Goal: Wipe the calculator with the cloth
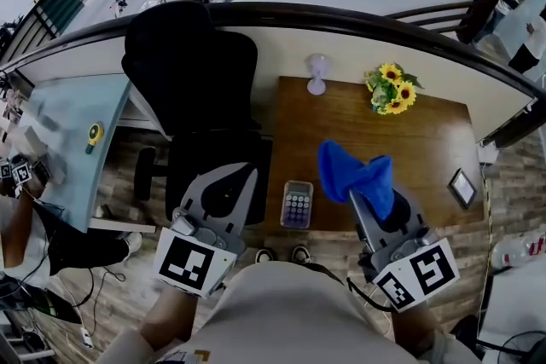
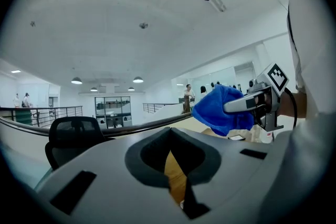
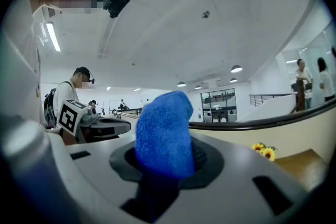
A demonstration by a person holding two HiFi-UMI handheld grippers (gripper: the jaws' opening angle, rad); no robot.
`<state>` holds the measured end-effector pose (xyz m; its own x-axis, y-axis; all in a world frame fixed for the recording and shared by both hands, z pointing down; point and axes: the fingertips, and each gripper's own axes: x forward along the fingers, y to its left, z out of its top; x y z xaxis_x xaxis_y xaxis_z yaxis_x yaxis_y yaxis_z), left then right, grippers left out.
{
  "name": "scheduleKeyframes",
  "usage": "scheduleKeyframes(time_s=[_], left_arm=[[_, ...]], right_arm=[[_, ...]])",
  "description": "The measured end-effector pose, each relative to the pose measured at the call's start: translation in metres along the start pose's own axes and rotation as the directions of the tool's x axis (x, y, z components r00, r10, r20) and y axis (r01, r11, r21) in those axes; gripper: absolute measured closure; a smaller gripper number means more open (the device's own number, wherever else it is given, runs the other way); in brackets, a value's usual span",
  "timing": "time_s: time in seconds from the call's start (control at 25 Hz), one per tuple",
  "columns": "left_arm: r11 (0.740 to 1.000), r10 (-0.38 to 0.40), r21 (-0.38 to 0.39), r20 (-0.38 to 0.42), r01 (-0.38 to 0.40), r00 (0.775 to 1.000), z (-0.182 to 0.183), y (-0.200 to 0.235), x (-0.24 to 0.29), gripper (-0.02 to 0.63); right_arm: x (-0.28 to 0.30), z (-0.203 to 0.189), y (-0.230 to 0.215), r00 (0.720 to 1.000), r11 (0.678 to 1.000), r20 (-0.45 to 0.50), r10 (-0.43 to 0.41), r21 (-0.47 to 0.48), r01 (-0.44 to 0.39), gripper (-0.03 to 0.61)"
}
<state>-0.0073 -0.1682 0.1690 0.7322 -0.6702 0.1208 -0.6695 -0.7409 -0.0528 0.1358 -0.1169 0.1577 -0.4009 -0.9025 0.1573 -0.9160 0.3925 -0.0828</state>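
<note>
A small grey calculator lies near the front edge of the wooden desk. To its right, my right gripper is shut on a blue cloth, which bunches up out of the jaws. My left gripper hovers left of the calculator, over the chair seat, shut and holding nothing. Both grippers are raised and point out across the room, not down at the desk. The left gripper view shows the cloth in the other gripper. The calculator appears in neither gripper view.
A black office chair stands left of the desk. Sunflowers and a small white stand sit at the desk's back edge, a small framed screen at its right. A glass table lies far left.
</note>
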Motion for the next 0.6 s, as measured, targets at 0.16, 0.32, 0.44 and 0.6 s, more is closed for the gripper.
scheduleKeyframes(time_s=[0.16, 0.32, 0.44, 0.6], left_arm=[[1.0, 0.001, 0.017, -0.008, -0.001, 1.0, 0.0, 0.003, -0.001, 0.612], [1.0, 0.001, 0.017, -0.012, -0.001, 1.0, -0.001, 0.005, -0.004, 0.612], [1.0, -0.006, 0.013, -0.018, 0.006, 1.0, -0.002, 0.004, -0.007, 0.612], [1.0, -0.007, 0.011, -0.024, 0.007, 1.0, -0.004, 0.006, -0.011, 0.612]], right_arm=[[0.002, 0.0, -0.002, 1.0, 1.0, -0.002, 0.001, -0.001, -0.001, 0.453], [0.003, -0.004, -0.001, 1.0, 1.0, -0.016, -0.005, -0.007, 0.005, 0.453], [0.003, -0.004, -0.001, 1.0, 1.0, -0.025, -0.007, -0.004, 0.007, 0.453], [0.004, -0.004, -0.002, 0.999, 1.0, -0.033, -0.013, -0.006, 0.013, 0.453]])
